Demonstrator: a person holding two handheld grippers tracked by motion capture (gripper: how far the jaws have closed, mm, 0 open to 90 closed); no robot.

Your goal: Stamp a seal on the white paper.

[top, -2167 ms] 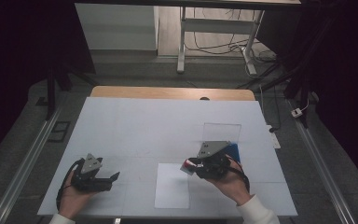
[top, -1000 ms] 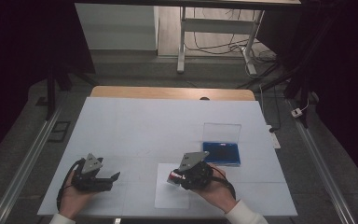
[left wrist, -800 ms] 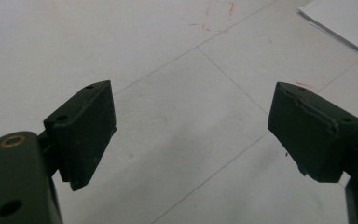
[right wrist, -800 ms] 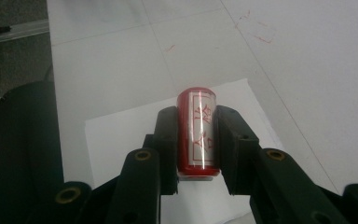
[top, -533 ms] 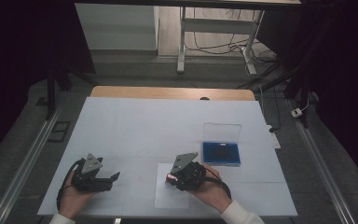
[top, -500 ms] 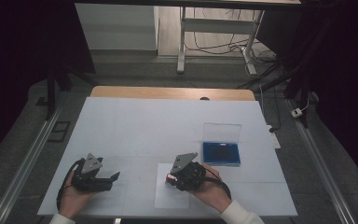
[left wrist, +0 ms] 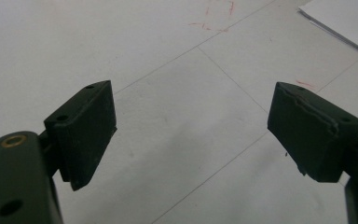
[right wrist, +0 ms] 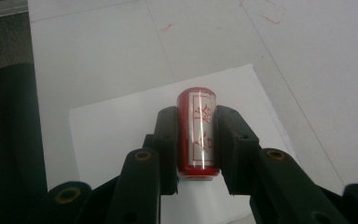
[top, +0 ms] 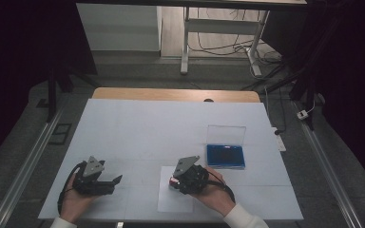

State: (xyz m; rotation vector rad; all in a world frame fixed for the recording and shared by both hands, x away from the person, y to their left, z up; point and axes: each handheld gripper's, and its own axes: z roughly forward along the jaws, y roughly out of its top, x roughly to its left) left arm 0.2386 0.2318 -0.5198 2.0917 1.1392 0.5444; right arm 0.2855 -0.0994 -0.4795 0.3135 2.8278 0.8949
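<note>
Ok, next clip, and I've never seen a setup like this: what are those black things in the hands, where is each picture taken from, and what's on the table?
A person sits at a white-covered table holding a hand-operated two-jaw gripper in each hand. The high view looks down from above the person's side. The other two pictures come from cameras riding on the grippers, looking along their black jaws. The left gripper is open with nothing between its jaws, above the bare table cover. The right gripper is shut on a small red stamp with red characters on its side, held over a white sheet of paper. Farther back on the right sits an open blue ink pad case with its clear lid raised.
</note>
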